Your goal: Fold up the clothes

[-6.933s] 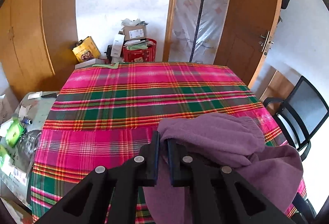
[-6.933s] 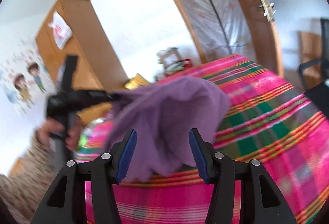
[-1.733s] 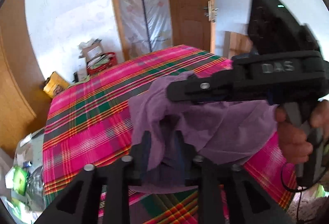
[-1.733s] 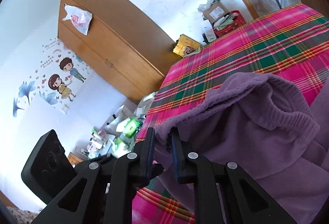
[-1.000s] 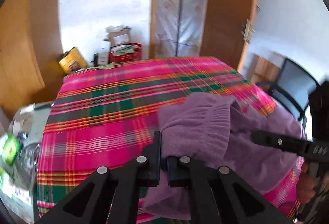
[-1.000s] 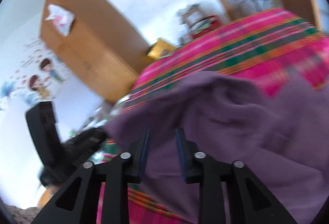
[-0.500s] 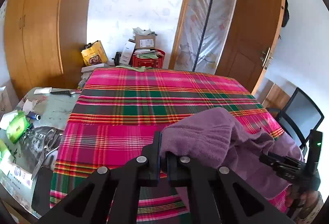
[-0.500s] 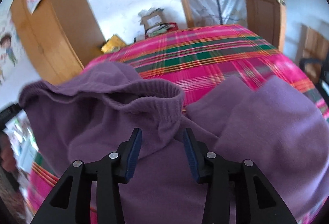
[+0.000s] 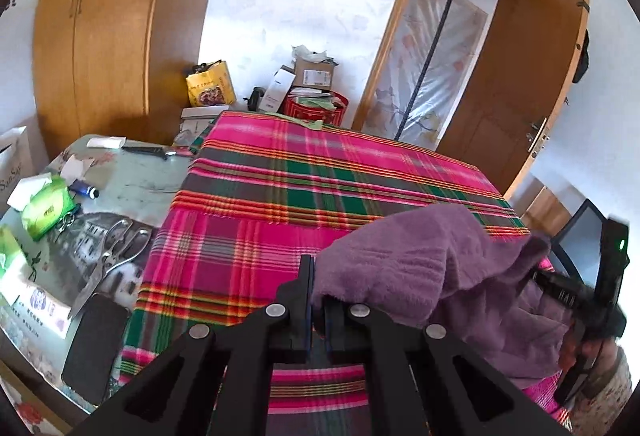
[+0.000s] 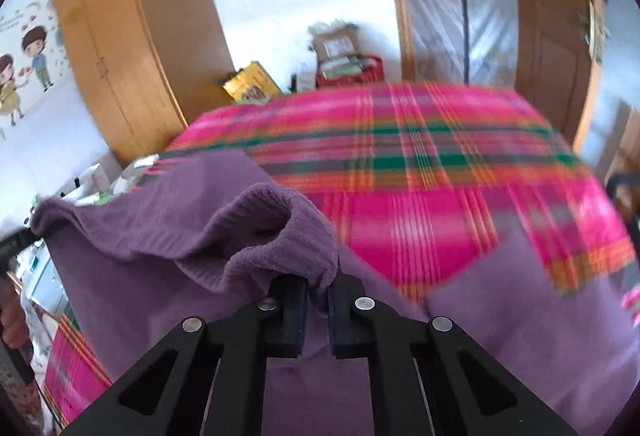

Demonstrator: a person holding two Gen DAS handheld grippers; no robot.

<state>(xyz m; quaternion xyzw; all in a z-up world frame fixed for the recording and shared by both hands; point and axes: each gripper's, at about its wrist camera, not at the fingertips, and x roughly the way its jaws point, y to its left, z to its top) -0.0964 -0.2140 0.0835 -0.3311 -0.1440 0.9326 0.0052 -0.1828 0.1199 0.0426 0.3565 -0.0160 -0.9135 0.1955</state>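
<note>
A: Noted purple garment (image 9: 432,268) bunched over near right corner of plaid-covered table (image 9: 312,188), partly lifted off the cloth. Left gripper (image 9: 316,310) pressed tight on a fold of its edge. Right gripper (image 10: 316,310) closing on the ribbed hem (image 10: 280,228), fabric already caught between the pads.

B: Confirmed from left wrist view: right gripper (image 9: 576,300) low at far right, half buried in fleece, hand behind it blurred. Risks logged?

A: Judged three. Thick fleece and narrow bite on the right: hem could slip out under tension if the closing finished on only one layer. Both pinch points sitting close together on a crumpled mass, so spreading apart could twist the garment rather than flatten it. Most of the cloth hanging toward the table edge; a lost grip likely to drag it floorward.

B: Clutter on the side table (image 9: 132,180), scissors (image 9: 116,248) included, well apart from garment; no snag expected there.

A: Against half a second earlier: right jaws then stood wide around the hem, not yet biting; now nearly together on it. Left pinch unchanged, view shifted leftward, more of the side table showing. Right view blurred.
</note>
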